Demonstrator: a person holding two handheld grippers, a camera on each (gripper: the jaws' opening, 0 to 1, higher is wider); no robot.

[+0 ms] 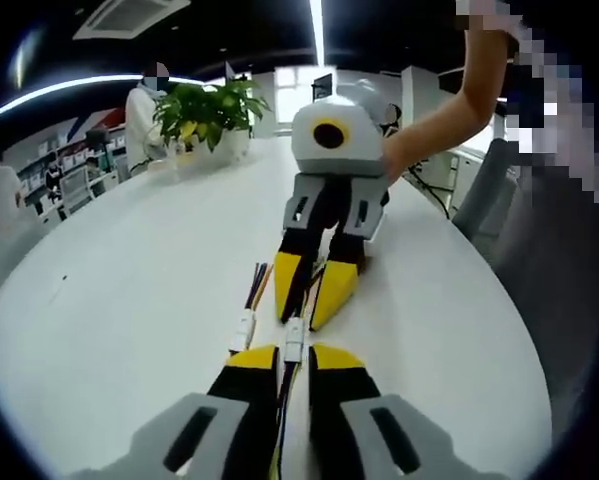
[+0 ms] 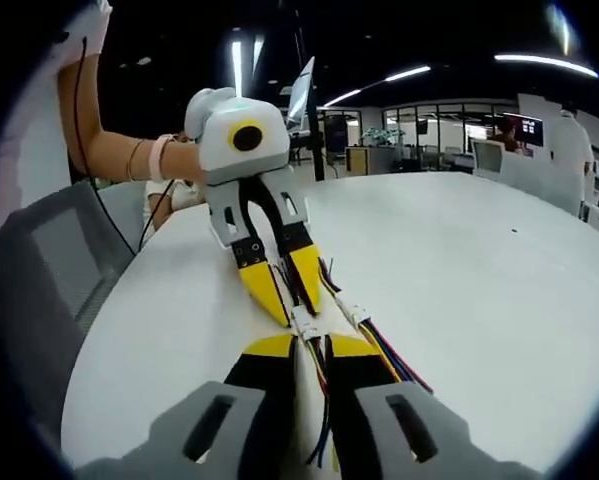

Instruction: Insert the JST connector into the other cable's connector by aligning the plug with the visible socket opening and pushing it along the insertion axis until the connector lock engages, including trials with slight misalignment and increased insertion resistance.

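Left gripper view: left gripper (image 1: 295, 352) rises from 6 o'clock, its 2 yellow-tipped jaws narrow and pinched on a white connector (image 1: 294, 340).
Left connector: pokes out past the jaw tips toward 12 o'clock, its wires running back between the jaws.
Right gripper in this view: right gripper (image 1: 312, 306) comes down from 12 o'clock, tips meeting the same connector.
Spare connector: a second white plug (image 1: 243, 329) lies on the white table (image 1: 129, 300) at 10 o'clock of the left tips, coloured wires (image 1: 257, 284) trailing away.
Right gripper view: right gripper (image 2: 312, 350) at 6 o'clock, jaws narrow, gripping a bundle of coloured wires (image 2: 321, 380).
Joint: white connectors (image 2: 307, 322) sit between the 2 sets of tips; I cannot tell whether they are fully mated.
Beyond: a potted plant (image 1: 209, 115) at 11 o'clock in the left gripper view.
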